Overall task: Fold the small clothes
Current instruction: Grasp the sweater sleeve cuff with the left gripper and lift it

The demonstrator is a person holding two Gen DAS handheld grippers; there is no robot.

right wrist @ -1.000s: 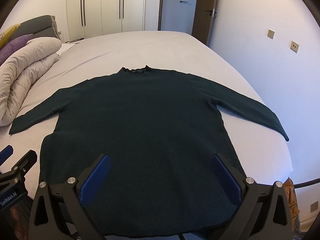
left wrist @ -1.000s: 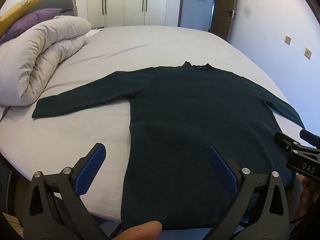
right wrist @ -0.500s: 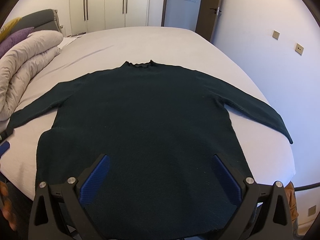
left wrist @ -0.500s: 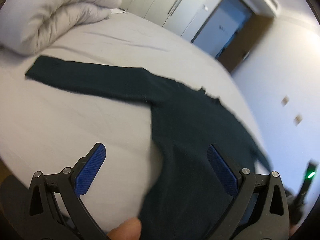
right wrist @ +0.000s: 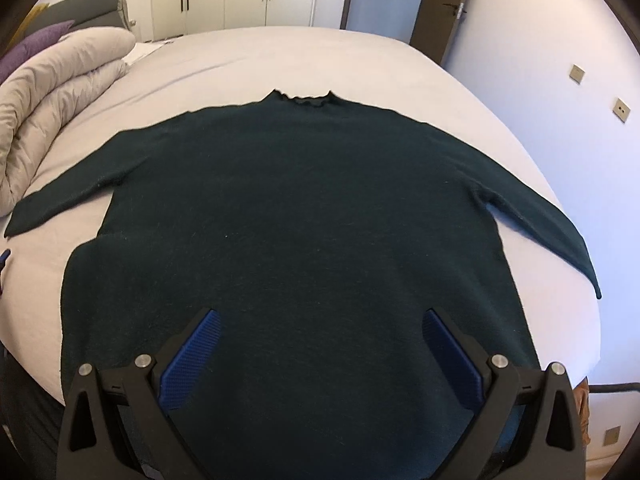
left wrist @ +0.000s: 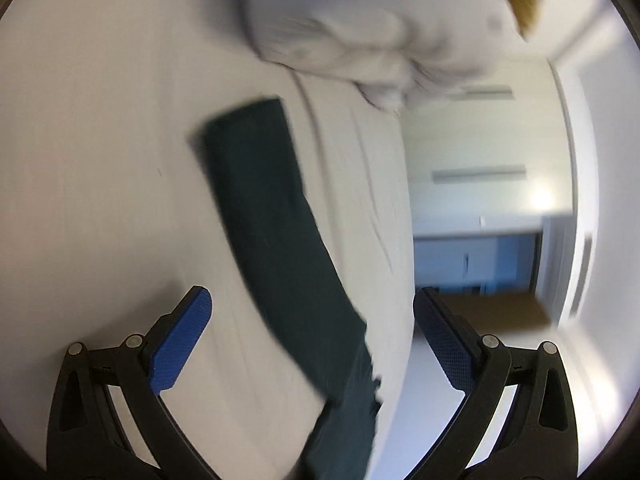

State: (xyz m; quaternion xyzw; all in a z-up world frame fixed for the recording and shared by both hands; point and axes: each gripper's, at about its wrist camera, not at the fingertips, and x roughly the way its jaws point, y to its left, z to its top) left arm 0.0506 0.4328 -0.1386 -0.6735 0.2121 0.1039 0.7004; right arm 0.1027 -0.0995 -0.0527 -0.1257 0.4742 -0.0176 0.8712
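A dark green long-sleeved sweater (right wrist: 304, 224) lies flat on the bed, face down or up I cannot tell, collar at the far side, both sleeves spread outward. My right gripper (right wrist: 318, 344) is open and empty above the sweater's hem. In the blurred, tilted left wrist view, the sweater's left sleeve (left wrist: 272, 224) runs from its cuff toward the body. My left gripper (left wrist: 312, 328) is open and empty, hovering over that sleeve, its blue pads on either side of it.
The sweater lies on a light grey bed (right wrist: 280, 60). A rolled beige duvet (right wrist: 60, 92) lies at the left, close to the left cuff; it also shows in the left wrist view (left wrist: 360, 20). Purple and yellow pillows sit behind it. Wardrobes and a door stand beyond.
My left gripper has swung left and tilted over the left sleeve, from the hem toward the cuff. My right gripper has moved slightly and stays open above the hem.
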